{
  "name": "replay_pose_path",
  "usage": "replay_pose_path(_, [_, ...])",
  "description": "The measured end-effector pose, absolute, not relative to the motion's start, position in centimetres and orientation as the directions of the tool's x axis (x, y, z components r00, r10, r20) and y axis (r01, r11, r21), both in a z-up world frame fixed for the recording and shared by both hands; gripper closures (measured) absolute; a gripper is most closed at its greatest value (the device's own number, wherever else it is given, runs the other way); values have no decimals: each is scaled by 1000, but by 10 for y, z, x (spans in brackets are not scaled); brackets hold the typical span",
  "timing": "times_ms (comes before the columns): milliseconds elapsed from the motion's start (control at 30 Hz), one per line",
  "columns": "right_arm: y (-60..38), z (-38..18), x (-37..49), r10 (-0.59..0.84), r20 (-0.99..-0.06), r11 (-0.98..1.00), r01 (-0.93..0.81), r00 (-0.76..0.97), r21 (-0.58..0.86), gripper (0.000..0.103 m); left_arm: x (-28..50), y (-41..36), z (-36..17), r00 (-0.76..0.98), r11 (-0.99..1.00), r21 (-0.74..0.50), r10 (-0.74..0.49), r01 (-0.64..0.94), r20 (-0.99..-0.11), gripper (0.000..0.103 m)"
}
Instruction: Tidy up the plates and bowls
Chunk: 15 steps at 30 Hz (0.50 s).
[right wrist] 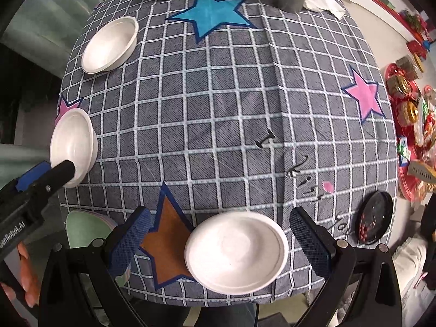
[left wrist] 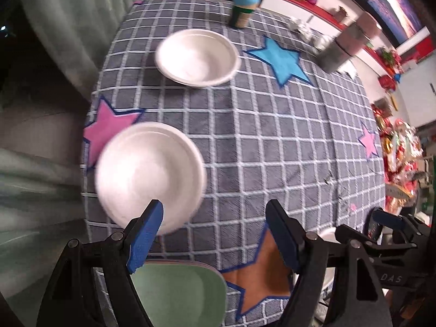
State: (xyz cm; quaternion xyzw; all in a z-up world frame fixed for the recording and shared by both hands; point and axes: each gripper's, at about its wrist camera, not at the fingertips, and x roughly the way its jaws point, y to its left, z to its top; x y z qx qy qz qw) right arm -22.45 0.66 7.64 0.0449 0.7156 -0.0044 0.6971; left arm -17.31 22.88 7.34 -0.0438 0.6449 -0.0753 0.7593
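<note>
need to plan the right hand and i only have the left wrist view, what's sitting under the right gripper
Observer: A white bowl sits near the table's front edge, between the open fingers of the right gripper, untouched.
Operator: anything to its right
Observer: A black dish with small red bits, at the table's edge.
Operator: and where's my left gripper from there
Observer: The left gripper is over the near rim of the white bowl on the left.
</note>
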Motion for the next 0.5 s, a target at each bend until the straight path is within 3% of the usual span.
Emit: replay_pose_path(500, [85,41,-172,101,-991,985,-132,-84,111,1,-150,317,41,127,984,-32,-10,-176,-992,22])
